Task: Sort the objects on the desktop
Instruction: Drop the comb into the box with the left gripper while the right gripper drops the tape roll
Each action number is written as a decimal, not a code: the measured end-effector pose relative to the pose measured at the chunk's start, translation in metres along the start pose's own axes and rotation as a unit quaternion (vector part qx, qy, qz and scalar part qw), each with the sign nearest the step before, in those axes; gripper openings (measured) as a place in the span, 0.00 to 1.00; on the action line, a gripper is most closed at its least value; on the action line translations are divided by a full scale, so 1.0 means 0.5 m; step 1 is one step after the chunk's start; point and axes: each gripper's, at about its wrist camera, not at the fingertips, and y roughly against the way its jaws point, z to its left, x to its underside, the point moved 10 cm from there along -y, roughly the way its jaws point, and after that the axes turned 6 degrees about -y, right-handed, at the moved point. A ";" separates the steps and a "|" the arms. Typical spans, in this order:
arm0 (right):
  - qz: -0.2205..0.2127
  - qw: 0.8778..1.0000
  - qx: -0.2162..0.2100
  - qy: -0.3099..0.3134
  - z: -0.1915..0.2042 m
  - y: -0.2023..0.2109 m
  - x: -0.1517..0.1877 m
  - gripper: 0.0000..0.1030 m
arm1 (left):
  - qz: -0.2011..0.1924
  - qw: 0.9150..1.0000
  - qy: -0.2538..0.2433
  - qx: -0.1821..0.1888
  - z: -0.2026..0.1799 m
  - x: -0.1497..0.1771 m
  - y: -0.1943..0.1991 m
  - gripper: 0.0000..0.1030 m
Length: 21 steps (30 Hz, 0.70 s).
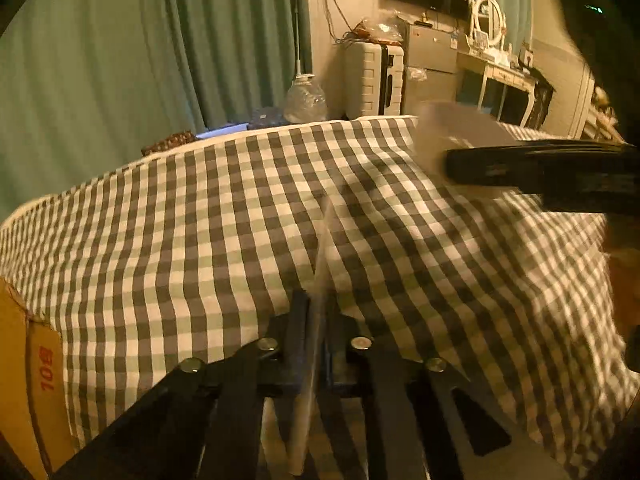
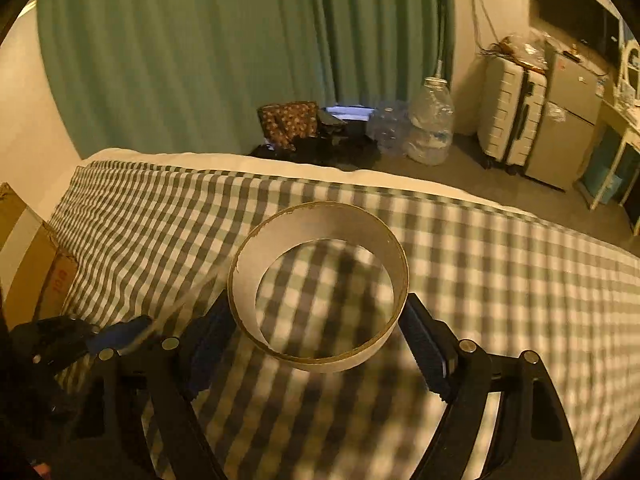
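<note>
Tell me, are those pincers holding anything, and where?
Right gripper clamps a tape roll across its outer sides. Left gripper pinches a thin clear strip, apparently tape.

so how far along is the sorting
Nothing looks sorted yet. In hand: the right claw is shut on a tape ring, lifted above the checked cloth; the left claw pinches a clear strip running toward the ring. Left: putting both down; no bin shows, only a box beside the cloth.

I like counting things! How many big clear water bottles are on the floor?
2. One big bottle stands upright by the green curtain, and a crumpled one lies just to its left, touching it. More may hide behind the checked bed.
</note>
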 end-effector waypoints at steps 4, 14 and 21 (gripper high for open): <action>0.003 1.000 -0.005 -0.022 -0.016 0.115 0.025 0.79 | 0.012 0.999 0.028 0.034 -0.019 0.012 0.033 0.03; -0.003 0.997 -0.024 -0.075 0.019 0.381 0.157 0.79 | -0.016 0.994 0.086 0.068 -0.042 0.075 0.332 0.03; -0.060 0.995 -0.081 -0.020 0.232 0.528 0.096 0.79 | -0.046 0.994 0.100 0.016 0.094 0.026 0.580 0.03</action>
